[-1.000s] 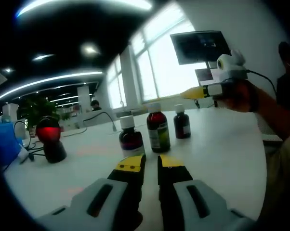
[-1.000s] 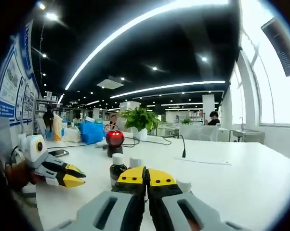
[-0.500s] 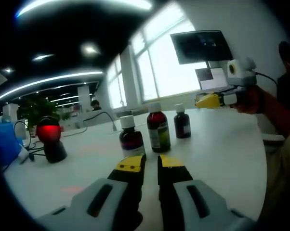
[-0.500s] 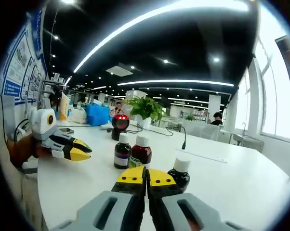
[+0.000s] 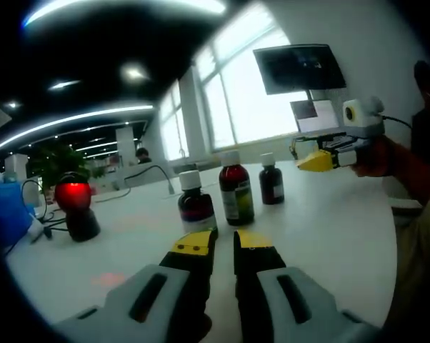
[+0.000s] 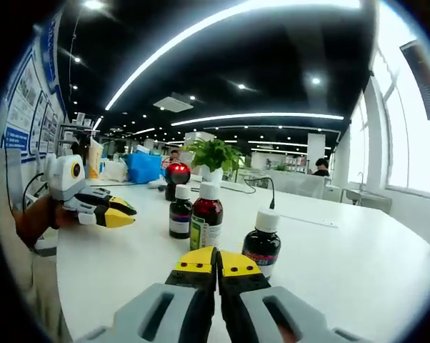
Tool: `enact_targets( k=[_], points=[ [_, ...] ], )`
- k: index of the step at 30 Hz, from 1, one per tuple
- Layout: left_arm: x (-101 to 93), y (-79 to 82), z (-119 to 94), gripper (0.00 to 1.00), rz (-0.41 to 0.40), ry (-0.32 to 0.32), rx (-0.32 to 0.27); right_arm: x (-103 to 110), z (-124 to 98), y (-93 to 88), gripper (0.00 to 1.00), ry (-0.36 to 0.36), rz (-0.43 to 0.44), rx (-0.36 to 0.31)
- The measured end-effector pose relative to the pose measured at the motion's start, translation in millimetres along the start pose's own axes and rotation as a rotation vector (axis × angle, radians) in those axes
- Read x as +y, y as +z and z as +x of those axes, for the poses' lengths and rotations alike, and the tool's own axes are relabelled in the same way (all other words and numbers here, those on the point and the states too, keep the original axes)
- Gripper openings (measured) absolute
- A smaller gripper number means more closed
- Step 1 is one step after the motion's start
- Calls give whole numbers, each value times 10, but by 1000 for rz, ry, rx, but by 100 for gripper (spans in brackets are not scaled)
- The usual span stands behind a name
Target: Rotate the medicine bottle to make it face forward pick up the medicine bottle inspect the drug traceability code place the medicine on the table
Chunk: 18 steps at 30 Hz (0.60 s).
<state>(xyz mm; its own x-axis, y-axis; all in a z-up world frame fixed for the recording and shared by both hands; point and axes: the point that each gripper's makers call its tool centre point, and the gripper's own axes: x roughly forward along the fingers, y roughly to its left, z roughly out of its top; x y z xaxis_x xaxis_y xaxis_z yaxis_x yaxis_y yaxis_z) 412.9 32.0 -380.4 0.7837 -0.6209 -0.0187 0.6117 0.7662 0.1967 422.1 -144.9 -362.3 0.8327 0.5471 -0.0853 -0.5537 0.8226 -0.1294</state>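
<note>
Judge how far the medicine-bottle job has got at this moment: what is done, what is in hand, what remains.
Done: nothing visible. All three medicine bottles stand upright on the white table, none lifted.

In hand: nothing is gripped. The right gripper is shut and empty, just short of the nearest bottle; the left gripper is shut too.

Left: rotating a bottle, picking it up, checking its code, perhaps at the red-lit scanner, and setting it down.

Three bottles (image 5: 236, 193) amid bare tabletop (image 5: 329, 221)

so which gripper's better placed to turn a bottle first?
Right, probably. The right gripper sits directly before the nearest small bottle, jaws shut. The left gripper faces another small bottle with a visible gap, jaws nearly shut.
</note>
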Motion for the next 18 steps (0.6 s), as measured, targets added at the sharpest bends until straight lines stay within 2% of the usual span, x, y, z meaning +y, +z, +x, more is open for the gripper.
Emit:
enact_targets(
  k=[5,11,16,18],
  points=[
    [2,6,0,4,-2,4,2,8,-26,-7,0,18,-1,-24],
    [2,8,-2,3,6,7,4,93,-1,-77,0,47,-32,-15],
    [-6,13,2,3,18,11,7,156,37,-92,0,67,-12,-31],
    [0,12,0,3,18,15,8,187,38,-109,0,70,-38,-24]
  ],
)
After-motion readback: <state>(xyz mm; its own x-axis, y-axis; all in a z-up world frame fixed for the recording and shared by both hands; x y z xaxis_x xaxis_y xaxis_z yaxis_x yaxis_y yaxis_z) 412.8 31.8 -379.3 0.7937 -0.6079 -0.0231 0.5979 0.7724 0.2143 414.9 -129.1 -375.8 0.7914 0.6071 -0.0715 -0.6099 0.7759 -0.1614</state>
